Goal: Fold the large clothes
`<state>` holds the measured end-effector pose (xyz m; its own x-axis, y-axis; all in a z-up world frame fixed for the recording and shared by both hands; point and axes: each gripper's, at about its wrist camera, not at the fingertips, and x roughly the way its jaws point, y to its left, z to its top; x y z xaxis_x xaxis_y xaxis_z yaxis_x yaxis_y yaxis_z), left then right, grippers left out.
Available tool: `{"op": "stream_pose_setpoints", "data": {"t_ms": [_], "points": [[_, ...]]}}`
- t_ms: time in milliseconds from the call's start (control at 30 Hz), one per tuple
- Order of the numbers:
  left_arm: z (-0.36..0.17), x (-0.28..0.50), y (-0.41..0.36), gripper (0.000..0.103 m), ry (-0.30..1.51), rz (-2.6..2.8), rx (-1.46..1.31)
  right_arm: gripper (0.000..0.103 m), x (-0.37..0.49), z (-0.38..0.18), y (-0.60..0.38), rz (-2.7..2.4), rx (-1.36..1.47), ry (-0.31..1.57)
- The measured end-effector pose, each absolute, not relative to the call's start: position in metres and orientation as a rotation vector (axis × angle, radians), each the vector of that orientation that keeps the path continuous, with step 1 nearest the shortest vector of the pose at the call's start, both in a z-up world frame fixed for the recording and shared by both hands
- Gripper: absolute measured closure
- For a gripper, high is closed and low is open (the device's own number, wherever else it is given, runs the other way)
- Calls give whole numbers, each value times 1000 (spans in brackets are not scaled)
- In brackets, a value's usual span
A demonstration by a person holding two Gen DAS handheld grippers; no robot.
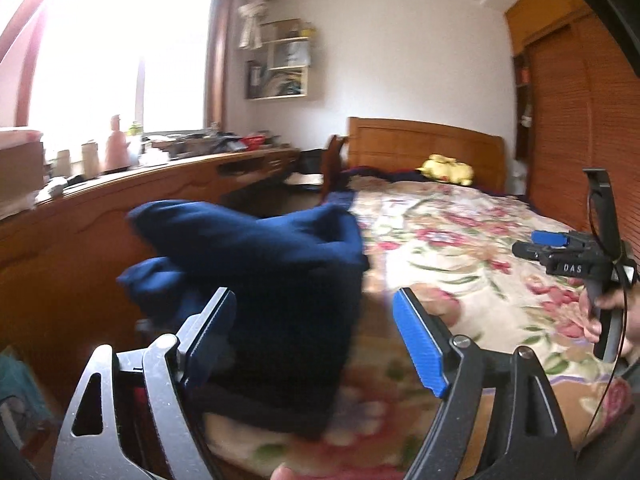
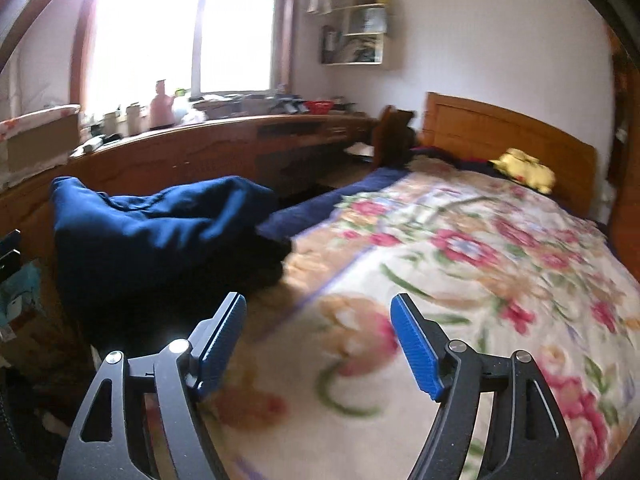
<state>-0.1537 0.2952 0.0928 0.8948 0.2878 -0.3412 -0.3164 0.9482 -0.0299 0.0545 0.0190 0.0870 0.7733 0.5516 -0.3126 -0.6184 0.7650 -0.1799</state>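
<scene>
A bunched navy blue garment (image 1: 272,264) lies heaped at the near left corner of the bed, partly hanging over the edge; motion blur softens it. My left gripper (image 1: 314,298) is open, and the heap shows between its blue pads (image 1: 420,344) without being pressed by them. In the right wrist view the same garment (image 2: 160,232) sits to the left of my right gripper (image 2: 319,300), which is open over the floral bedspread (image 2: 460,264) with nothing between its fingers. The left wrist view also shows the right gripper (image 1: 560,256) at the far right, held by a hand (image 1: 604,312).
A yellow plush toy (image 1: 446,169) rests by the wooden headboard (image 1: 420,148). A long wooden desk (image 1: 160,184) crowded with bottles and clutter runs under the bright window on the left. A chair (image 2: 394,136) stands at the bed's far left corner, and a slatted wardrobe (image 1: 580,120) lines the right.
</scene>
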Motion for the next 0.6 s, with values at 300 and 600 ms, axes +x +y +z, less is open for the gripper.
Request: {"op": "stream_pose_setpoints", "data": {"t_ms": [300, 600], "points": [[74, -87, 180, 21, 370, 139, -68, 26, 22, 72, -75, 489, -207, 226], [58, -28, 74, 21, 406, -12, -55, 26, 4, 50, -137, 339, -128, 204]]}}
